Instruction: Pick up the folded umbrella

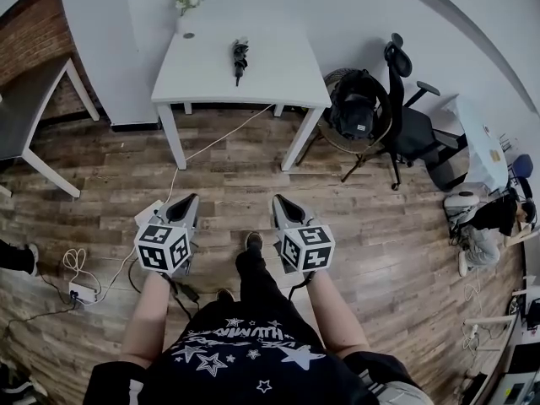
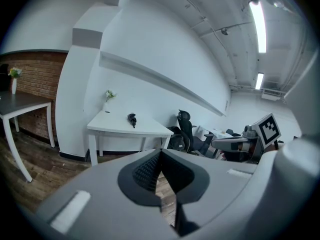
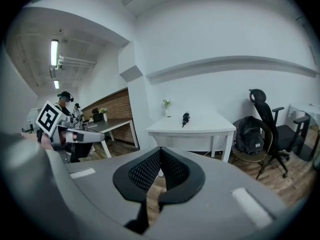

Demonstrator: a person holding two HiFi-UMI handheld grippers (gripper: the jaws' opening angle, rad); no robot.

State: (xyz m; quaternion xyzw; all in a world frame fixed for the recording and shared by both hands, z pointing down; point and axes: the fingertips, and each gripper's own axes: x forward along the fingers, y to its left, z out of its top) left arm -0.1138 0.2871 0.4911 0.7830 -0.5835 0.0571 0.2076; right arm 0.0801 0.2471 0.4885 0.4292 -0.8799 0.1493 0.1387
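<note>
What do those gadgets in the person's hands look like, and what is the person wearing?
Both are grey plastic wedges tapering to two jaws: the left gripper and right gripper. Their inner pads are black and mesh-textured. Each carries a white cube with black square markers. The person wears a black short-sleeved T-shirt with white stars.

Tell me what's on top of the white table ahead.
The folded umbrella lies near the middle of the white table; a vase of flowers stands at its far left corner. Only the patch beneath the umbrella is hidden.
</note>
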